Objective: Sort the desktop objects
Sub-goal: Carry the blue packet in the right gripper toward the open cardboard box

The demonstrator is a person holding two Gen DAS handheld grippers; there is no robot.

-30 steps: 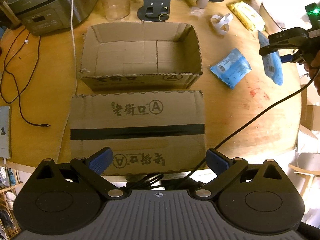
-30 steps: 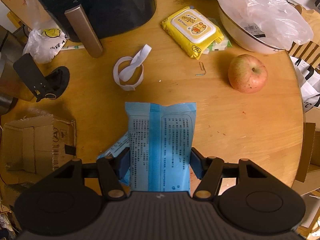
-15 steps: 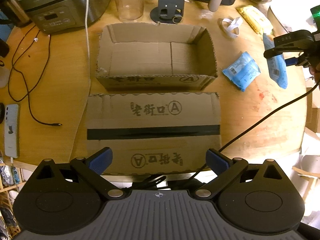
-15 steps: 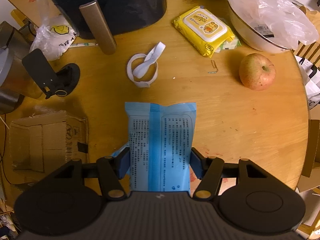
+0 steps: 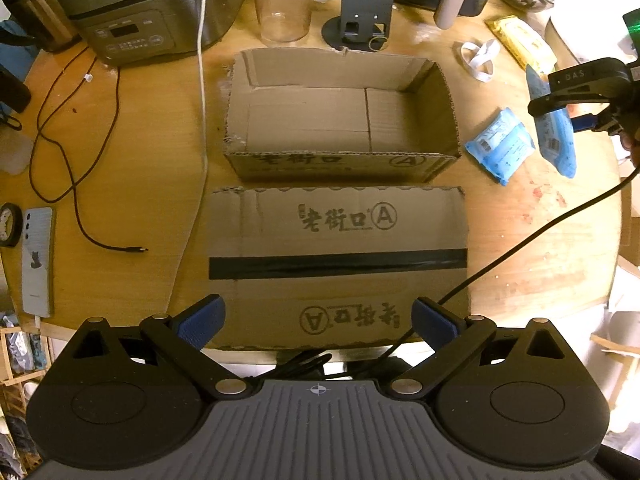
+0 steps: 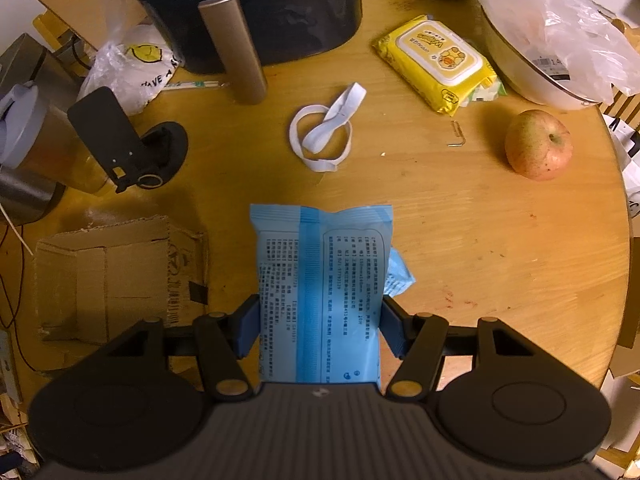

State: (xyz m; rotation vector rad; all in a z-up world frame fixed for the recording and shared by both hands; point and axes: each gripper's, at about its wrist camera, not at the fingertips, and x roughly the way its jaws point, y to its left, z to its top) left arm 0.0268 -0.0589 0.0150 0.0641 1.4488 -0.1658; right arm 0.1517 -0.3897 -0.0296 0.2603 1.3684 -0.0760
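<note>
Right gripper (image 6: 318, 320) carries a blue wipes pack (image 6: 320, 280) above the table.
Its pads clamp the pack's sides; the left gripper (image 5: 318, 318) stands wide open and holds nothing, above the flat cardboard (image 5: 336, 240).

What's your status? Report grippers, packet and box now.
Right gripper shut on blue packet, lifted off the table. Left gripper open, holding nothing. Open box bare inside; second blue packet lies on the table beside it.
</note>
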